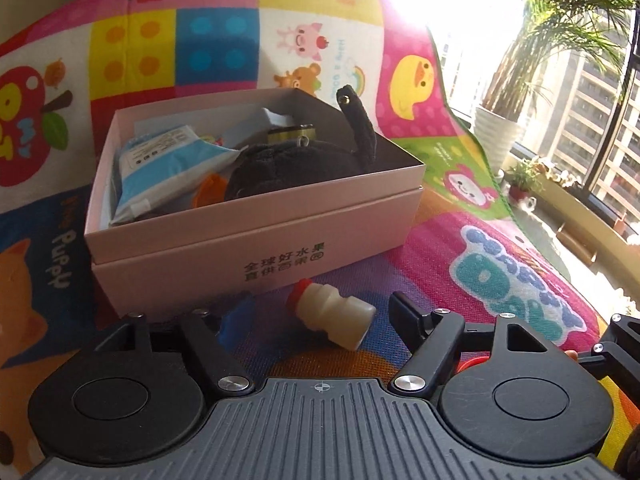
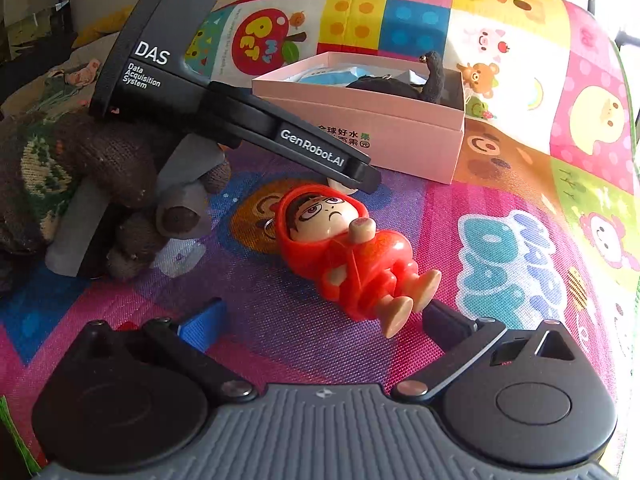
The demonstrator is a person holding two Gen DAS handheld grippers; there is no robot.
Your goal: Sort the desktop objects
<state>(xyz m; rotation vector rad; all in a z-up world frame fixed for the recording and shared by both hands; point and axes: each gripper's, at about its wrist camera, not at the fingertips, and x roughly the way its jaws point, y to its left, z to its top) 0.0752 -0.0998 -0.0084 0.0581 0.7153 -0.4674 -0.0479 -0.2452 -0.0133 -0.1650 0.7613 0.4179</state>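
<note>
The left gripper (image 2: 362,178) carried "DAS", "Data Acquisition System" and "GenRobot.AI". The pink box (image 1: 256,248) showed "全球好水果". The mat (image 1: 120,48) read "Puppy".

Light: strong daylight through my window (image 1: 460,12), blown white.
Shadows: box (image 1: 256,216) interior dark.
Distortion: fisheye bends the mat (image 2: 520,152) edges.
Focus: mostly sharp.

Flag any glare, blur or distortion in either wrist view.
Left wrist view: window blown out white at top right, washing the mat edge; pink box and small bottle sharp. Right wrist view: evenly lit, red figurine crisp. Both: strong fisheye bending at the edges.
</note>
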